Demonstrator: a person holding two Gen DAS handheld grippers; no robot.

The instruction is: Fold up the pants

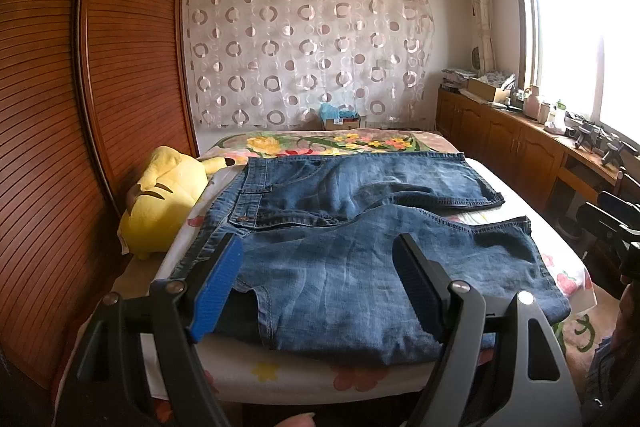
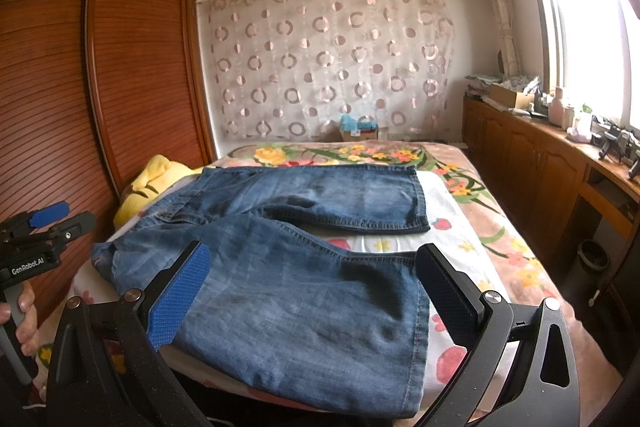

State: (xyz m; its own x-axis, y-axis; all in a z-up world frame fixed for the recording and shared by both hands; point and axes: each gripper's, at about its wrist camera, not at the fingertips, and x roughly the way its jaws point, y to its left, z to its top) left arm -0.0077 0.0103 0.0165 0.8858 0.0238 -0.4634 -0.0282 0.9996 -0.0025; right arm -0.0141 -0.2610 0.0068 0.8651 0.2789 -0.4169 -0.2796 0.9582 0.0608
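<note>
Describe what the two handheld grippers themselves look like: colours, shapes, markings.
Both are matte black plastic tools with two long, wedge-shaped fingers on silver pivot screws. On the left gripper and the right gripper alike, one finger carries a ribbed blue pad and the other a ribbed black pad. Seen from the right wrist view, the left gripper's body bears white "GenRobot.AI" lettering, above a grey handle.

Faded blue denim pants (image 2: 280, 267): coarse woven cloth, matt, stitched hems. Flowered cotton bed sheet (image 2: 460, 227): soft, matt. Yellow plush toy (image 1: 160, 199), left of frame: fuzzy pile. Slatted brown wooden wardrobe (image 1: 120, 67): ribbed, low sheen. Left gripper (image 1: 318, 281): matt black plastic fingers, ridged blue rubbery pad (image 1: 218, 291), shiny metal rivets. Right gripper (image 2: 312, 297): same finish.
</note>
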